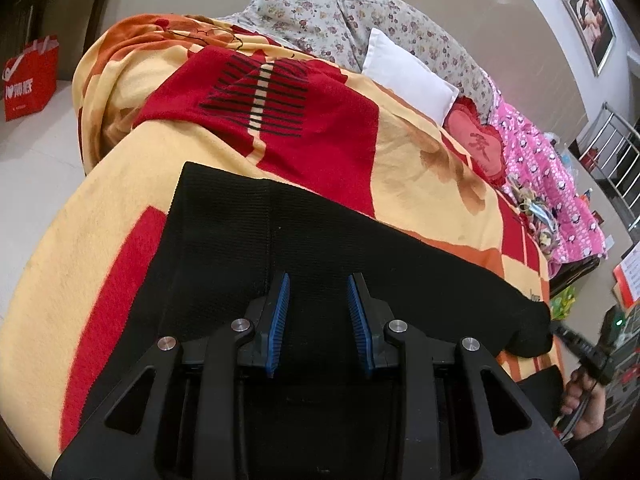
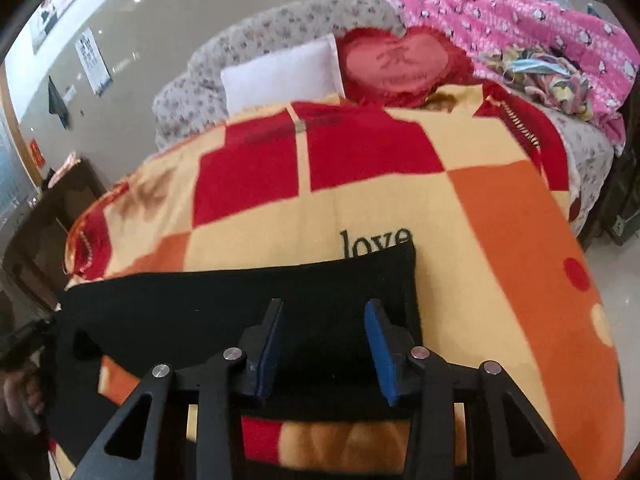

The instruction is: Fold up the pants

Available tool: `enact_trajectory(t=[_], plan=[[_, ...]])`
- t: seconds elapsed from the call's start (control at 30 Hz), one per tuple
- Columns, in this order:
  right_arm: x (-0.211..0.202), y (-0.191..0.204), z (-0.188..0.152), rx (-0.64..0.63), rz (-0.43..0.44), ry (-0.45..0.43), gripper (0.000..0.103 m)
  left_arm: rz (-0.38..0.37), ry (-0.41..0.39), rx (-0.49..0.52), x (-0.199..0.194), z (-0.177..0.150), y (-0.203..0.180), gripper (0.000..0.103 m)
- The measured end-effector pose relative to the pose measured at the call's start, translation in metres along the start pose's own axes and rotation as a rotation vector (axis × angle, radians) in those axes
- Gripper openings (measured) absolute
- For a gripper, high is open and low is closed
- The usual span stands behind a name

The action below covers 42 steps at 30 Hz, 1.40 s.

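Observation:
Black knit pants [image 1: 304, 248] lie flat on a red, yellow and orange blanket [image 1: 408, 160]. My left gripper [image 1: 318, 292] is open just above the pants near their wide waist end, with nothing between its blue pads. In the right wrist view the pants [image 2: 224, 300] stretch left from a squared end near the word "love". My right gripper [image 2: 324, 320] is open over that end, empty. In the left wrist view the other gripper [image 1: 580, 344] shows at the far right edge, by the pants' end.
The blanket [image 2: 500, 240] covers a bed. A white pillow [image 1: 408, 72], a red heart cushion [image 2: 392, 64] and a pink quilt [image 2: 520, 28] lie at the head. A red bag [image 1: 28, 76] stands on the floor to the left. A dark cabinet [image 2: 48, 216] stands beside the bed.

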State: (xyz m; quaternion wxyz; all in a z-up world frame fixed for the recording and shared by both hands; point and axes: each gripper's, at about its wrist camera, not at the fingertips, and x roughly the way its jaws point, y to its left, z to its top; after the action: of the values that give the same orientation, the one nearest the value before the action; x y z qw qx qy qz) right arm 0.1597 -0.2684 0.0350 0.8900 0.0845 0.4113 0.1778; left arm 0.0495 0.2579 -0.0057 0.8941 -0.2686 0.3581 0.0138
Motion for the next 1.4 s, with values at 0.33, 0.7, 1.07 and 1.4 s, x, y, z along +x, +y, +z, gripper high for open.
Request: enact_trajectory(t=[0.33,0.7,1.07,1.4], plan=[[0.023,0.033,-0.016,-0.183,-0.127,0.074,0.054,-0.163,-0.019,-0.15,-0.01,0.001,0.029,0.029],[0.025,0.032,-0.019,-0.2,-0.129,0.076,0.061,-0.157,-0.025,-0.085,-0.016,0.001,0.015,0.048],[0.025,0.033,-0.02,-0.196,-0.12,0.076,0.063,-0.084,0.019,-0.045,-0.005,0.001,0.015,0.079],[0.026,0.034,-0.02,-0.199,-0.124,0.077,0.063,-0.138,0.115,0.0,-0.02,0.029,0.019,0.079]])
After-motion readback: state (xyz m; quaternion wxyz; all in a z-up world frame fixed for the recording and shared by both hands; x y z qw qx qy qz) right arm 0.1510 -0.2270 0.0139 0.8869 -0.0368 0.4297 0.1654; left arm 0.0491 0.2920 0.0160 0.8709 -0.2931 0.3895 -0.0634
